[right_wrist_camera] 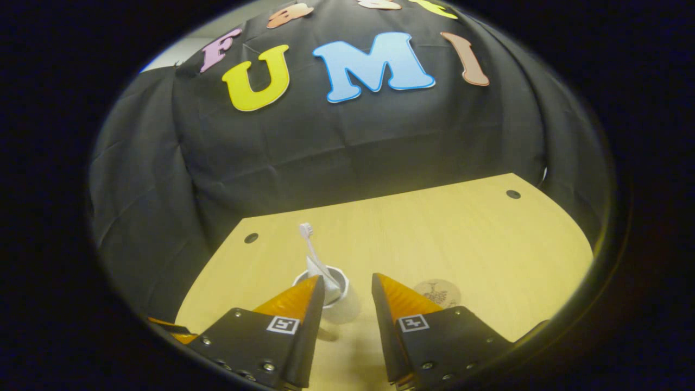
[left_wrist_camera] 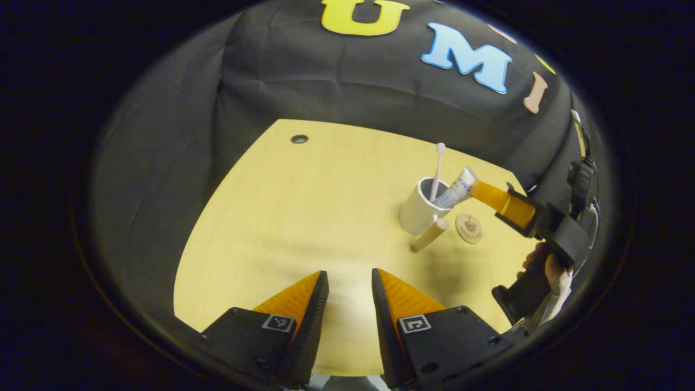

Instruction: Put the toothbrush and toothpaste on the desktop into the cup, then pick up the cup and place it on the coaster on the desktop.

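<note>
In the left gripper view the left hand-held gripper point(left_wrist_camera: 350, 290) hangs open over bare surface point(left_wrist_camera: 304, 217), fingers apart with nothing between them. The task things sit well apart from it, toward two o'clock. The cup point(left_wrist_camera: 421, 209) stands upright there, and the toothbrush point(left_wrist_camera: 437, 171) stands in it, head up, leaning a little. The toothpaste point(left_wrist_camera: 455, 190) leans tilted over the cup's rim, lower end inside. At the tube's upper end is the tip of the right hand-held gripper point(left_wrist_camera: 486, 195), coming in from three o'clock; whether its fingers press the tube I cannot tell from here. A hand point(left_wrist_camera: 551, 269) holds that gripper at the right edge. A wooden cylinder point(left_wrist_camera: 430, 234) lies on the surface just at the cup's foot, at five o'clock from it. The coaster point(left_wrist_camera: 469, 228) lies flat just right of the cylinder, near the cup but apart from it.

In the right gripper view the cup point(right_wrist_camera: 339, 296) is just beyond the gripper's point(right_wrist_camera: 347, 290) left finger, at eleven o'clock, with the toothbrush point(right_wrist_camera: 310, 247) rising from it and the pale tube end point(right_wrist_camera: 320, 274) close by that finger. The fingers stand apart here. The coaster point(right_wrist_camera: 437, 292) lies at one o'clock, beside the right finger.

The surface lies open to the cup's left and toward the far edge, which meets the black cloth wall; two small dark holes point(right_wrist_camera: 251, 238) point(right_wrist_camera: 512, 194) sit near the far corners.

Count: one cup, one toothbrush, one toothpaste, one coaster, one cylinder.
</note>
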`<state>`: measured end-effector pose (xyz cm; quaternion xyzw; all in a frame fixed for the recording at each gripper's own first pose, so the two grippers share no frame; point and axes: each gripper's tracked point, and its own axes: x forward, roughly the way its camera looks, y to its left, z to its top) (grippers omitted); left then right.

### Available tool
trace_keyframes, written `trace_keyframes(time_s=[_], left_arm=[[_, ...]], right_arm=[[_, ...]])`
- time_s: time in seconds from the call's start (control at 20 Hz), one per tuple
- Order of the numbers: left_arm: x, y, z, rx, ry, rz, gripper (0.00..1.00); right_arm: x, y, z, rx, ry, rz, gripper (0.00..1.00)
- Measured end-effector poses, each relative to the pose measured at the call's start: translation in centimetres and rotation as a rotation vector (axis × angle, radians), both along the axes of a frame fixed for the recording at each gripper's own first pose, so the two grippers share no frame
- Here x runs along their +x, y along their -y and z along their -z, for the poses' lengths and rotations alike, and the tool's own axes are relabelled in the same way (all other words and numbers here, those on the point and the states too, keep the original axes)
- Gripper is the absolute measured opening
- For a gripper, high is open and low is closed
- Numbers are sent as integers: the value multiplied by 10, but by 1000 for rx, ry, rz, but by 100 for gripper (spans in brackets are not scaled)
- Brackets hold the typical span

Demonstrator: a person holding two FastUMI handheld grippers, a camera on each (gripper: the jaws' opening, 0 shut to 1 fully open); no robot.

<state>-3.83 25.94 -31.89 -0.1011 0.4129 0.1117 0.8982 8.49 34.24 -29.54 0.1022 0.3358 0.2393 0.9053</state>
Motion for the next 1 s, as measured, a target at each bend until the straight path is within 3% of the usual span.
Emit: trace_keyframes(time_s=[0.3, 0.5, 0.75, 1.0], left_arm=[[65, 43, 4, -22, -39, 172, 56], [78, 64, 13, -42, -87, 258, 55], [89, 80, 26, -51, -149, 305, 55], [95, 89, 43, -54, -244, 306, 55]], right_arm=[[11, 65, -8, -29, -5, 64, 50], [19, 118, 3, -51, -38, 161, 51], [22, 174, 22, -72, -88, 271, 51], [22, 209, 34, -90, -119, 320, 51]])
